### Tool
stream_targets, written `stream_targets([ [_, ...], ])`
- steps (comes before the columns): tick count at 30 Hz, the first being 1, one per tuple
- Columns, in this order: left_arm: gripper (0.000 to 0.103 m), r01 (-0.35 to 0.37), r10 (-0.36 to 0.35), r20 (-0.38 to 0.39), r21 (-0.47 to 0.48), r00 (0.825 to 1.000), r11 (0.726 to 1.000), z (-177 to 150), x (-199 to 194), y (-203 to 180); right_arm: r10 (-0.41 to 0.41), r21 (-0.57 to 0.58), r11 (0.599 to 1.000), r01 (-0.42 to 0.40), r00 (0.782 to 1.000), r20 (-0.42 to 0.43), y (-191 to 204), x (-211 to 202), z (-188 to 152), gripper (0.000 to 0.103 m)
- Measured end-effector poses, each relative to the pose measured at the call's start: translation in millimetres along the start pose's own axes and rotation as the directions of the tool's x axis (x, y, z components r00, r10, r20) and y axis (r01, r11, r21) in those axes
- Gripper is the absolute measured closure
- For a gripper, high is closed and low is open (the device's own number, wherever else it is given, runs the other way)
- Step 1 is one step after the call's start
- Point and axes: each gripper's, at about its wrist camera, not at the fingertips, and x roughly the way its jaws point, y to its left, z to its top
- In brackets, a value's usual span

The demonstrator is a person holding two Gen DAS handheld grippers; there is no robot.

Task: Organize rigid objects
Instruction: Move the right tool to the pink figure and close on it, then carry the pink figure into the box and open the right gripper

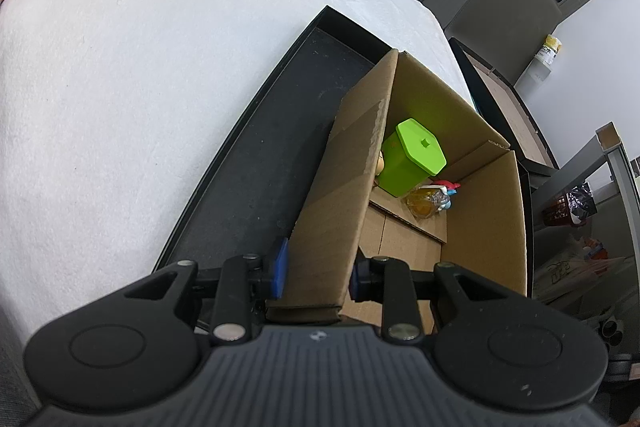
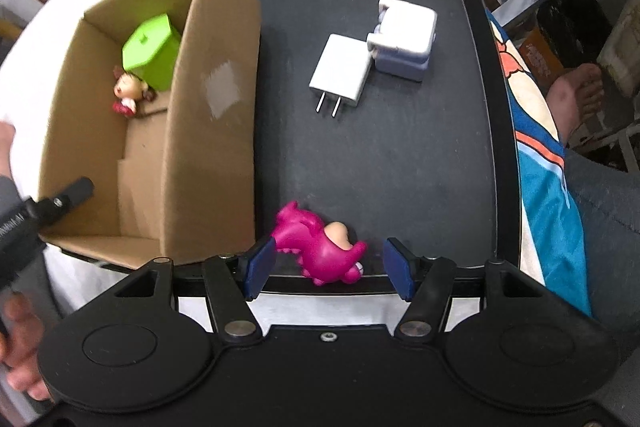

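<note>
Pink dinosaur toy (image 2: 320,247) lies on the black tray (image 2: 400,167), between the parted, non-touching jaws of the right gripper (image 2: 328,267). Left gripper (image 1: 316,275) is clamped on a flap of the cardboard box (image 1: 488,211). Tray rests on a white tablecloth (image 1: 120,87); cluttered room beyond.

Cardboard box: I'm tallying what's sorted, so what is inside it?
Inside the cardboard box: a green lidded container, a small doll and a yellowish toy. The container hides whatever lies behind it.
</note>
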Motion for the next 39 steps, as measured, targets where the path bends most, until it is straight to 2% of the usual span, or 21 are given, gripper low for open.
stream_targets([
  [8, 0.075, -0.002, 0.002, 0.006, -0.007, 1.000, 1.000, -1, 0, 1, -0.022, -0.036, 0.999, 0.021, 0.999, -0.038, 3, 19, 1, 0.044],
  [18, 0.075, -0.005, 0.005, 0.006, -0.008, 1.000, 1.000, -2, 1, 1, -0.050, -0.023, 0.999, 0.050, 0.998, -0.024, 0, 35, 6, 0.044],
  [20, 0.075, -0.004, 0.004, 0.006, -0.009, 1.000, 1.000, -2, 1, 1, -0.056, -0.013, 0.998, 0.056, 0.998, -0.022, -1, 38, 7, 0.046],
  [24, 0.075, -0.006, 0.006, 0.006, -0.007, 1.000, 1.000, -3, 1, 1, -0.054, 0.003, 0.999, 0.054, 0.998, -0.021, -8, 41, 8, 0.065],
  [39, 0.075, -0.006, 0.006, 0.004, -0.007, 1.000, 1.000, -2, 2, 0, -0.049, -0.015, 0.999, 0.050, 0.996, 0.073, -5, 3, 20, 0.065],
])
